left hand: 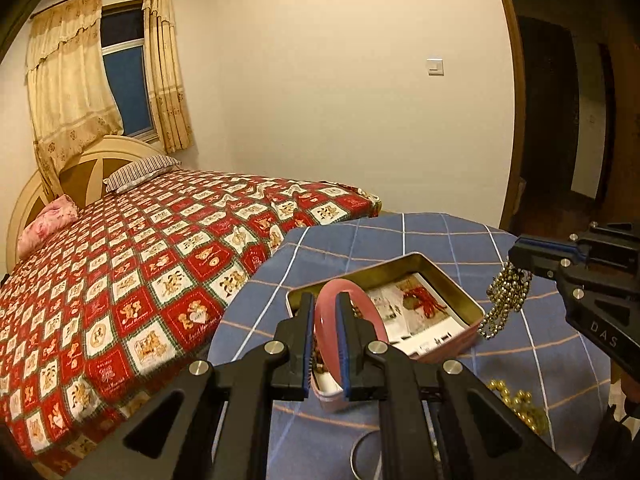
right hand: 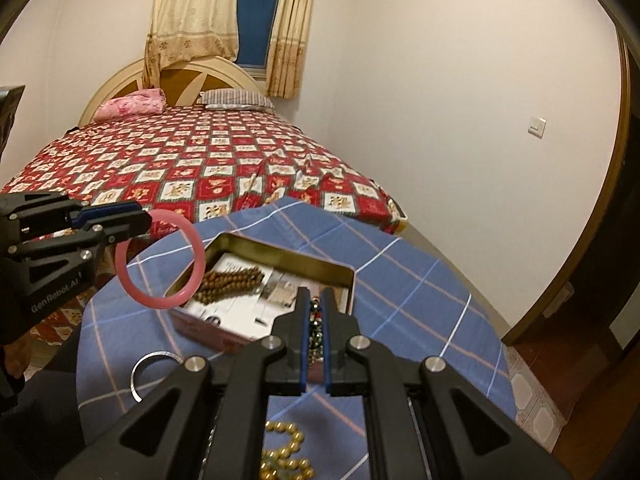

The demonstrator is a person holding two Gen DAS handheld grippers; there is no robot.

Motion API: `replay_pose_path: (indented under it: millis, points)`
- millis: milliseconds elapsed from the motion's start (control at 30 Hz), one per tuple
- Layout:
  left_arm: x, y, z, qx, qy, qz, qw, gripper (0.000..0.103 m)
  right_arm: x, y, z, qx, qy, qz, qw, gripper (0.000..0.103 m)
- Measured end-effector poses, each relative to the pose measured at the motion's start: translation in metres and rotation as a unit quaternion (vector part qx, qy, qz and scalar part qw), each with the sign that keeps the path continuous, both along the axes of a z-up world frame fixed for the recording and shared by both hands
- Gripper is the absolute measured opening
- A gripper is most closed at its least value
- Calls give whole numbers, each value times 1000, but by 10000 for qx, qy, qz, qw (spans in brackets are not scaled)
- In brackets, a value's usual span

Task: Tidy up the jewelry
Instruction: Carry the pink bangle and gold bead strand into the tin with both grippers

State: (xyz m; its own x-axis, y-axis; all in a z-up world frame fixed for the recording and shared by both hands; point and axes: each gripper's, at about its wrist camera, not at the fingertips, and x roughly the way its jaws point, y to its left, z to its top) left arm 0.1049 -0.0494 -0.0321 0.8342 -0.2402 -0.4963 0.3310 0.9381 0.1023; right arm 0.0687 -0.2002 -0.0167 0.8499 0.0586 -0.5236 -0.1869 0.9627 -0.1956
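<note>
Both grippers hang over the open tin [right hand: 256, 249] on the blue checked cloth [right hand: 404, 292], and each carries something. On my left, the gripper [left hand: 325, 322] has its jaws pressed onto the rim of a pink bangle [left hand: 362, 300], which stands nearly on edge with its opening facing sideways; seen from the right wrist, the bangle [right hand: 160, 258] hangs over the tin's near-left corner, partly outside the wall. My right gripper [right hand: 316, 314] pinches a strand of dark gold beads [right hand: 315, 330] that dangles straight down; from the left wrist that beaded chain [left hand: 505, 300] hangs just beyond the tin's right wall [left hand: 460, 288], not yet over the inside. So the tin lies forward and below both grippers, its long axis running across between them, and the left one looks nearer to a clean drop. Inside, a brown bead string [right hand: 232, 282] is heaped at the left end on printed paper [right hand: 276, 292], right under the bangle's path, so I judge the bangle should shift inward before release. On the cloth outside, a silver bangle [right hand: 154, 376] and a loose gold bead necklace [right hand: 286, 456] remain to be collected.
</note>
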Motion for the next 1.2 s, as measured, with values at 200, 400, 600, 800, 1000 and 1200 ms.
replay_pose_path:
  millis: [200, 400, 600, 800, 1000, 1200]
  points:
    - [21, -2, -3, 39, 66, 63, 10000, 10, 20, 1, 5, -25, -56, -33, 10000, 6]
    - [38, -5, -7, 130, 110, 136, 9998, 10, 38, 3, 1, -25, -14, -75, 10000, 6]
    - [50, -10, -9, 235, 139, 134, 9995, 10, 52, 3, -4, -30, 79, -100, 9999, 6]
    - [62, -15, -17, 341, 216, 133, 9991, 10, 65, 1, -13, -31, 200, -136, 9997, 6]
    - [73, -21, -28, 404, 322, 155, 9985, 10, 78, -1, -22, -64, 317, -209, 9993, 6]
    - [81, -26, -37, 396, 423, 163, 9982, 10, 87, -3, -30, -34, 413, -254, 9988, 6]
